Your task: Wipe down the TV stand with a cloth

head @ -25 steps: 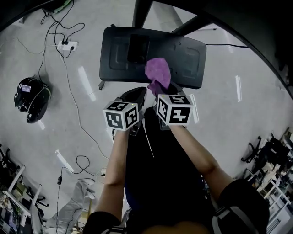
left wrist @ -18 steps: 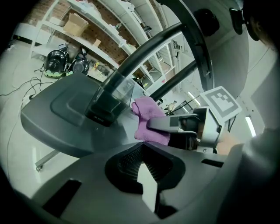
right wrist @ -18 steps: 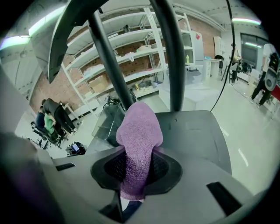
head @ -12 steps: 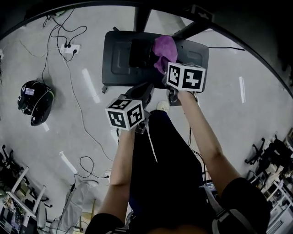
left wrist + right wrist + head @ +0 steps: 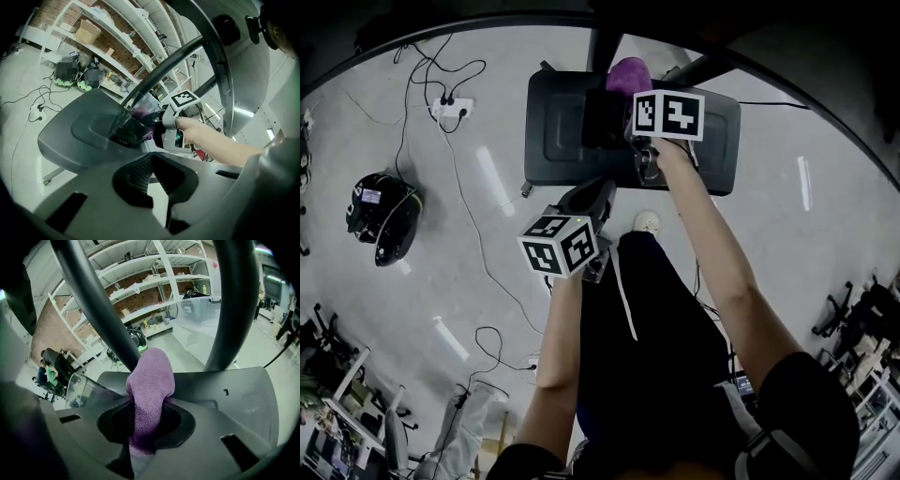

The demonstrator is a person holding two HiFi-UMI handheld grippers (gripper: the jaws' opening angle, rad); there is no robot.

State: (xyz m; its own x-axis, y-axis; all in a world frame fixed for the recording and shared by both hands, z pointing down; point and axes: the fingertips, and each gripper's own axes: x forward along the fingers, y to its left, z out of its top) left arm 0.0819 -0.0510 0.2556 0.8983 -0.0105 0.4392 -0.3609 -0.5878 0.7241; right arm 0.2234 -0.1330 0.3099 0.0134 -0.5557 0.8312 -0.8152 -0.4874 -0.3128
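Dark grey TV stand base (image 5: pixel 553 131) sits on the floor, with black poles (image 5: pixel 101 319) rising from it. Right tool (image 5: pixel 146 420) reaches over its rear part, jaws clamped on the purple cloth (image 5: pixel 151 380) beside a pole. Left tool (image 5: pixel 153 169) hangs near the front edge, jaws together, holding nothing.

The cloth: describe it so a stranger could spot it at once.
Find the dark flat TV stand base on the grey floor. Near its far edge, the right gripper is shut on the cloth. It is the only purple, fuzzy thing among black and grey parts.
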